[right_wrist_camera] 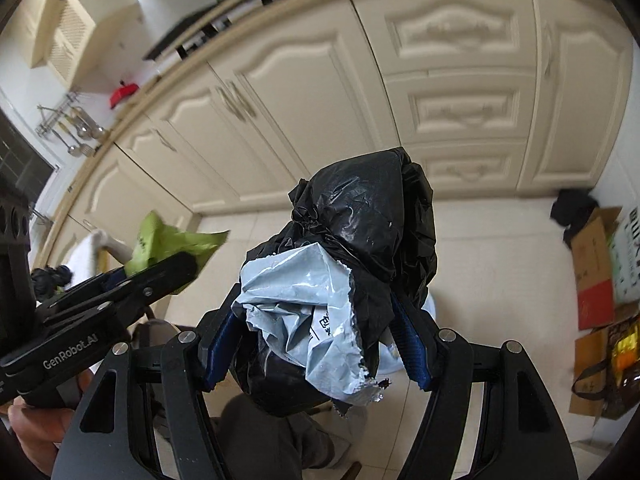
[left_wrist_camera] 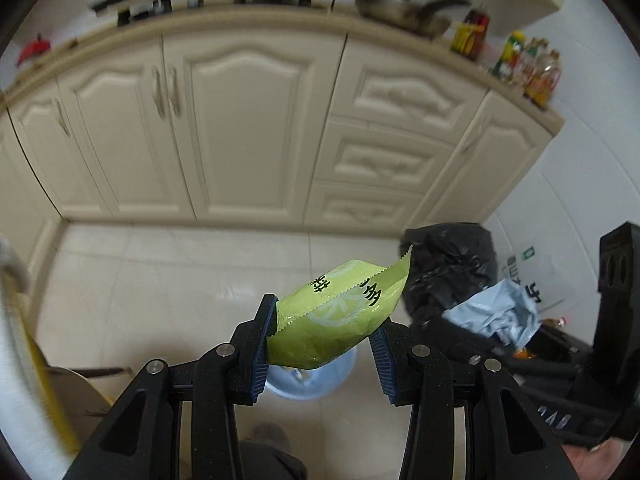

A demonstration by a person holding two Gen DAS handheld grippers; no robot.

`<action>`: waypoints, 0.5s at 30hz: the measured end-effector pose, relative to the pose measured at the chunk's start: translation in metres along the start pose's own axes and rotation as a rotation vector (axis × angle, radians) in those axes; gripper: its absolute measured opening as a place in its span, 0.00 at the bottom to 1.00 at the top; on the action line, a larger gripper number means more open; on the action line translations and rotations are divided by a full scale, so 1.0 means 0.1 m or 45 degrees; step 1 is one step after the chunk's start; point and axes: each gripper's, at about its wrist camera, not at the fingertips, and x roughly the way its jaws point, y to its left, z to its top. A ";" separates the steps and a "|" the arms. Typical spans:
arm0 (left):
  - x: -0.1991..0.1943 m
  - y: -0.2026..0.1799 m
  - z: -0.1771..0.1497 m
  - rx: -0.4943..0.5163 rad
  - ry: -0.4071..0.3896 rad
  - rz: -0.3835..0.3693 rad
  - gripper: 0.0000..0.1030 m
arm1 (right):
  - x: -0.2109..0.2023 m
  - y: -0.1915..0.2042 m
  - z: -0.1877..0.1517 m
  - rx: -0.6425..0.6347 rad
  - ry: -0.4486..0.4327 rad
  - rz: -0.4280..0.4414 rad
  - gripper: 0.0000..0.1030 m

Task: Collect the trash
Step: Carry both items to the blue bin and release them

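My left gripper (left_wrist_camera: 322, 340) is shut on a green snack wrapper (left_wrist_camera: 340, 316) and holds it in the air over a light blue bin (left_wrist_camera: 316, 380) on the floor. My right gripper (right_wrist_camera: 316, 332) is shut on a bundle of black plastic bag (right_wrist_camera: 360, 216) and a torn grey mailer bag (right_wrist_camera: 296, 292). That bundle also shows at the right of the left wrist view (left_wrist_camera: 452, 268). The left gripper with the green wrapper (right_wrist_camera: 168, 240) shows at the left of the right wrist view.
Cream kitchen cabinets (left_wrist_camera: 248, 128) run along the back, with a stove, a pan (left_wrist_camera: 404, 12) and bottles (left_wrist_camera: 532, 64) on the counter. Cardboard boxes (right_wrist_camera: 596, 268) and a bag stand at the right on the tiled floor (left_wrist_camera: 180, 272).
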 end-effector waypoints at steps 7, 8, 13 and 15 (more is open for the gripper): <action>0.95 0.20 0.47 -0.048 0.186 0.025 0.47 | 0.63 -0.36 0.06 0.066 0.112 0.016 0.70; 1.07 0.24 0.50 -0.057 0.203 0.045 0.55 | 0.71 -0.40 0.06 0.078 0.126 0.009 0.70; 1.35 0.40 0.72 -0.077 0.226 0.129 0.94 | 1.07 -0.71 0.00 0.210 0.163 0.037 0.94; 1.37 0.43 0.77 -0.072 0.225 0.148 0.96 | 1.12 -0.74 -0.04 0.228 0.169 0.043 1.00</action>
